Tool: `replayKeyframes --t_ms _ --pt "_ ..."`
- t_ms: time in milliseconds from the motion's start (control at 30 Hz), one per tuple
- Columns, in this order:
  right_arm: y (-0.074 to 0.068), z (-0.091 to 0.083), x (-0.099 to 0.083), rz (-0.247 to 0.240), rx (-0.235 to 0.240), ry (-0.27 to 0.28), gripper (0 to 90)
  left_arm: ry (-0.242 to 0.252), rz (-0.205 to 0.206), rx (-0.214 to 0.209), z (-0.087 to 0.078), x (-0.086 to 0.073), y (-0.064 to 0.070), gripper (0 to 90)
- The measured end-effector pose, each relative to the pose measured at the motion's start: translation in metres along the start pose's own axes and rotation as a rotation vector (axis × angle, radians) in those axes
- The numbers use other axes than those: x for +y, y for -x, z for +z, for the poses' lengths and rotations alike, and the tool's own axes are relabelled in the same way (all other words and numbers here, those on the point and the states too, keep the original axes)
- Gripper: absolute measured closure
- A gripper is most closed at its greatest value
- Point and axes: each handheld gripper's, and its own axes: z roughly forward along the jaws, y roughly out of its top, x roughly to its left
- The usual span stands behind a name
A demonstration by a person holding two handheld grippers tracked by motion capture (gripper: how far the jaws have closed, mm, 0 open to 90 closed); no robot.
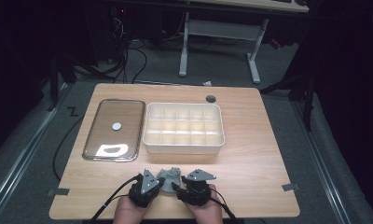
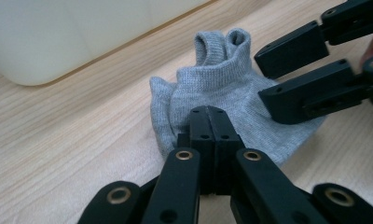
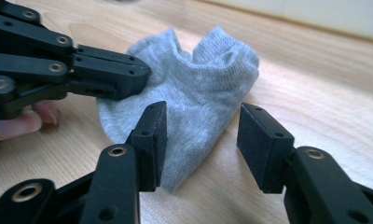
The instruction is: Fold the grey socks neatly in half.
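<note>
Light wood-grain table (image 1: 259, 140), rectangular, small dark round hole (image 1: 211, 98) near the far edge. Lying on it: a clear flat lid (image 1: 113, 129) with a small white disc at its middle, left of centre; just beside it, a cream tray (image 1: 183, 128) split into many compartments, centre. Small crumpled grey sock (image 1: 170, 176) near the front edge. Grey tape tabs (image 1: 58, 192) at both front corners. Grey carpeted floor (image 1: 26, 140) beneath.

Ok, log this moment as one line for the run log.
left gripper: shut on grey sock | right gripper: open, jaws astride sock | white divided box: behind | glass lid: left of box
</note>
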Motion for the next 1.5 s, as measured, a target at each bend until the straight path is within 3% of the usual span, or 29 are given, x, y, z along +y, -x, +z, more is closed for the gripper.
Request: replayKeyframes --t_ms 167,233,400,600,700,800,967,1267,1500 --pt "-0.001 0.002 0.001 0.002 0.035 -0.005 52.8 -0.009 -0.007 -0.019 -0.006 -0.003 0.001 90.0" --pt "-0.002 0.003 0.001 -0.006 0.036 -0.005 54.0 -0.022 0.008 -0.023 -0.009 -0.003 0.003 90.0" --pt "-0.006 0.004 0.001 -0.010 0.055 -0.010 62.1 -0.040 0.013 -0.047 -0.014 -0.005 0.006 90.0" --pt "-0.006 0.004 0.000 0.001 0.074 -0.018 69.9 -0.033 0.025 -0.033 -0.014 -0.006 0.009 90.0" --pt "-0.005 0.004 0.000 0.009 0.095 -0.025 75.8 -0.027 0.061 -0.013 -0.013 -0.006 0.013 90.0" --pt "-0.007 0.003 0.001 -0.013 0.088 -0.027 79.2 -0.028 0.077 0.000 -0.013 -0.006 0.015 90.0" --pt "-0.005 -0.002 0.002 -0.020 0.067 -0.019 81.0 -0.023 0.069 -0.005 -0.008 -0.003 0.016 90.0" --pt "0.000 -0.019 0.007 -0.036 0.042 0.050 81.9 -0.028 0.060 -0.006 0.006 0.009 0.021 90.0" --pt "-0.005 -0.026 0.005 -0.050 0.047 0.089 82.3 -0.002 0.048 -0.012 0.014 0.011 0.024 90.0"
